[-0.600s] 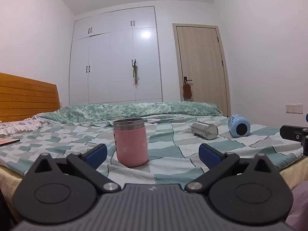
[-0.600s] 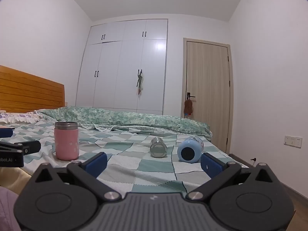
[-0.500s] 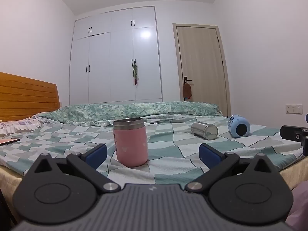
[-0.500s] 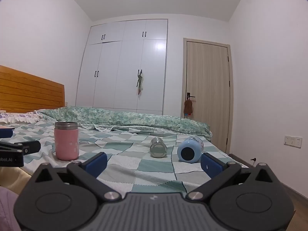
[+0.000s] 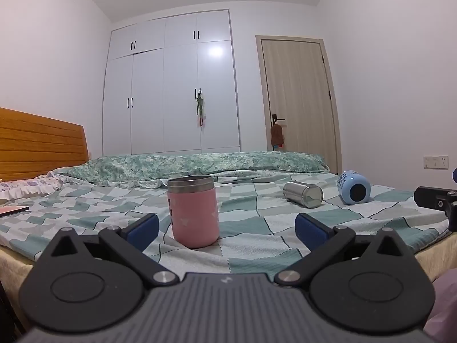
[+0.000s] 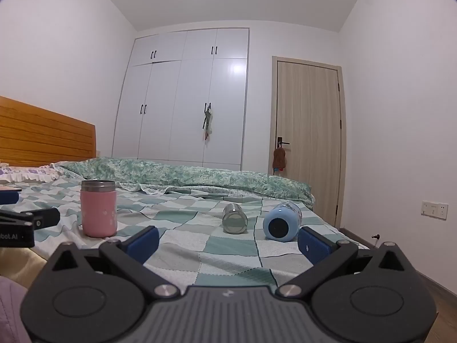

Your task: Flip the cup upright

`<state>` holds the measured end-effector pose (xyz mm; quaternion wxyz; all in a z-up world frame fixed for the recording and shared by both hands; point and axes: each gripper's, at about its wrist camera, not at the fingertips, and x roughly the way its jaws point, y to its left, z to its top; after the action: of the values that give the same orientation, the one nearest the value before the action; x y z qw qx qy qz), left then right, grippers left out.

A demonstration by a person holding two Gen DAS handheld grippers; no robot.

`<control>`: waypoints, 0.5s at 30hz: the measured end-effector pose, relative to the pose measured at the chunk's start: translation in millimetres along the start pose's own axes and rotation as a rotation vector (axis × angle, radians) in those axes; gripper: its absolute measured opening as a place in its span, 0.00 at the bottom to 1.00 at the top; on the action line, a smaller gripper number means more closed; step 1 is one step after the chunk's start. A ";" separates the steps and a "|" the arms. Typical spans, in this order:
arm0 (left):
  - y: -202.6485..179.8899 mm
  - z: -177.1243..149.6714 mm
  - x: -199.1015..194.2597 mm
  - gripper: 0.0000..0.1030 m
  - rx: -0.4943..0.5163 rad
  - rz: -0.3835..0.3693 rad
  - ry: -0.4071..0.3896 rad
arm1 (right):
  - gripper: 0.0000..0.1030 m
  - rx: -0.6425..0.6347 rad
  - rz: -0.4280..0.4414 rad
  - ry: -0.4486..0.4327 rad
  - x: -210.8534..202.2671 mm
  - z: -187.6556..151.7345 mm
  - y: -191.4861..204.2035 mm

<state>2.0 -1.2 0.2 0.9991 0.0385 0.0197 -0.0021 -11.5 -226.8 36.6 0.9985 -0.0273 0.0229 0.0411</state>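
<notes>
A pink cup (image 5: 195,211) with a steel rim stands upright on the checked bedspread (image 5: 257,228); it also shows in the right wrist view (image 6: 98,208). A steel cup (image 5: 303,194) lies on its side to the right, seen also in the right wrist view (image 6: 234,218). A light blue cup (image 5: 353,187) lies on its side beside it, its base toward me (image 6: 282,222). My left gripper (image 5: 227,228) is open and empty, just short of the pink cup. My right gripper (image 6: 228,241) is open and empty, short of the two lying cups.
A green patterned quilt (image 5: 200,165) lies folded across the far side of the bed. A wooden headboard (image 5: 40,145) stands at the left, with a pillow (image 5: 25,185) below it. A white wardrobe (image 5: 171,85) and a door (image 5: 300,105) are behind.
</notes>
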 end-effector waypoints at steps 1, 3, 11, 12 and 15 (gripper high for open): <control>0.0 -0.1 0.5 1.00 0.000 -0.001 0.000 | 1.00 0.000 0.000 0.000 0.0 0.0 0.0; -0.3 0.1 0.1 1.00 0.001 0.000 0.000 | 1.00 0.000 0.000 0.000 -0.1 0.0 0.1; 0.9 0.4 -0.6 1.00 0.001 -0.001 -0.002 | 1.00 -0.001 0.000 0.001 -0.3 0.1 0.4; 1.0 0.4 -0.7 1.00 0.001 -0.001 -0.003 | 1.00 -0.001 0.000 0.001 -0.3 0.1 0.4; 0.9 0.5 -0.5 1.00 0.002 -0.001 -0.003 | 1.00 -0.001 0.000 0.001 -0.4 0.2 0.5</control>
<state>1.6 -0.3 0.8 0.9991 0.0394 0.0184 -0.0027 -12.0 -226.3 36.8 0.9985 -0.0278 0.0233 0.0411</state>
